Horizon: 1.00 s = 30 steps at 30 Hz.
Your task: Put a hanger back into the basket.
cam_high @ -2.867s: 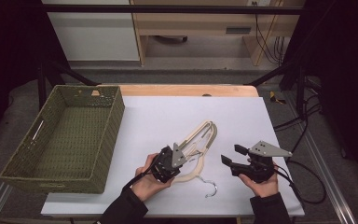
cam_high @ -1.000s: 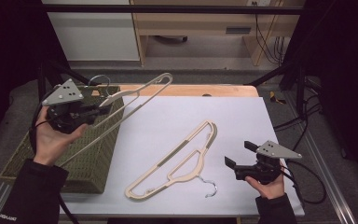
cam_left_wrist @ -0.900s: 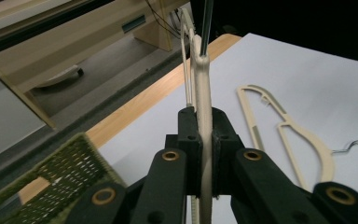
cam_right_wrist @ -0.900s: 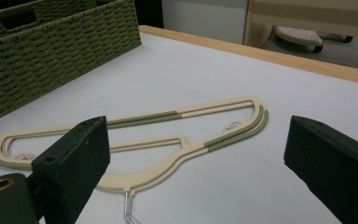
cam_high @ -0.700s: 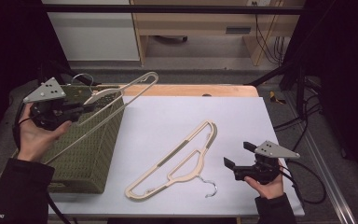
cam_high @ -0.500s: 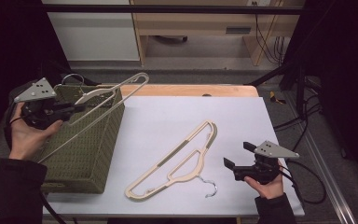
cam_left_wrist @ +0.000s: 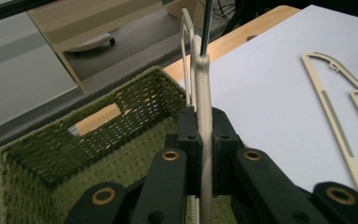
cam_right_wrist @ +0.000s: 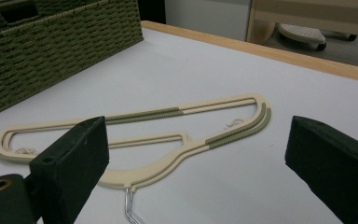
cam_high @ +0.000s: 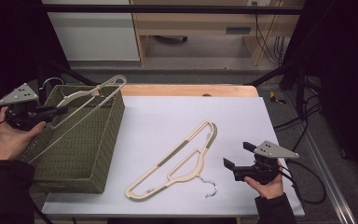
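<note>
Since a moment ago the left claw [cam_high: 58,111] has drifted lower and a little back toward the basket [cam_high: 103,140], carrying its cream hanger [cam_high: 86,100] down so the long frame now slants across the basket's open top, hook end near the far left corner. That claw is clamped tight on the hanger's flat neck, as the left gripper view shows, with the beige strip [cam_left_wrist: 204,121] pinched between the black jaws above the green weave [cam_left_wrist: 135,100]. On the white tabletop [cam_high: 168,116] a second cream hanger [cam_high: 175,161] lies flat, its metal hook [cam_high: 209,188] pointing toward the near edge. The right claw [cam_high: 238,155] hovers just beside that hook, jaws spread wide and holding nothing, the second hanger [cam_right_wrist: 168,135] lying between them in the right gripper view.
</note>
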Tool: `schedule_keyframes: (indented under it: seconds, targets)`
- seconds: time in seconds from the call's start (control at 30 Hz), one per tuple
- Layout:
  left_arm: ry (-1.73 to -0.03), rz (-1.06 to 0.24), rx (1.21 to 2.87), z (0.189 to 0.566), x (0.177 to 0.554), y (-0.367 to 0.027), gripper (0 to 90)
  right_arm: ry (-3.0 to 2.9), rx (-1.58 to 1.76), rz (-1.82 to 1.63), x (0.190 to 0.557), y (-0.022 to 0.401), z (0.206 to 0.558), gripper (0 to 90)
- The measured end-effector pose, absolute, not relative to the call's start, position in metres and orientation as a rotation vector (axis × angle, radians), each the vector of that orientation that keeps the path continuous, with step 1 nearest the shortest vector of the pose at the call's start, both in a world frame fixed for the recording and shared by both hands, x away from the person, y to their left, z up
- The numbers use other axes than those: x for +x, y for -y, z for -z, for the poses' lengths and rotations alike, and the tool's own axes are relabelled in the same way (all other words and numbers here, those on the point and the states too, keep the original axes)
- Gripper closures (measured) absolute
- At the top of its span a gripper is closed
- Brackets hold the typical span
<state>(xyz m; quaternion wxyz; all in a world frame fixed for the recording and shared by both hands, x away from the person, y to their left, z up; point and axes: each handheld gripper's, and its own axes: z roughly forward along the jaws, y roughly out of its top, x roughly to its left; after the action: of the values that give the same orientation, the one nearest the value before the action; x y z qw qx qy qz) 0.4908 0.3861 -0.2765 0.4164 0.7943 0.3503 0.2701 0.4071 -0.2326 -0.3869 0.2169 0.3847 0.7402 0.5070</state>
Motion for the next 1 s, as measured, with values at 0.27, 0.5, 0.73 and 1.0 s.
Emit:
schedule_keyframes:
  seconds: [0.27,0.5,0.73,1.0]
  targets:
    - [-0.934,-0.706,1.999,0.293,0.494,-0.407,85.4,-2.057,1.064,-1.399,0.408,0.232,0.388,6.8]
    - [-0.96,-0.726,2.035,0.312,0.493,-0.412,85.4,-2.066,1.058,-1.391,0.408,0.231,0.388,6.8]
    - [-0.96,-0.74,2.075,0.345,0.488,-0.395,85.0,-2.071,1.065,-1.391,0.408,0.229,0.389,6.8]
    - [-0.969,-0.736,2.101,0.374,0.481,-0.378,83.2,-2.084,1.065,-1.383,0.408,0.227,0.391,6.9]
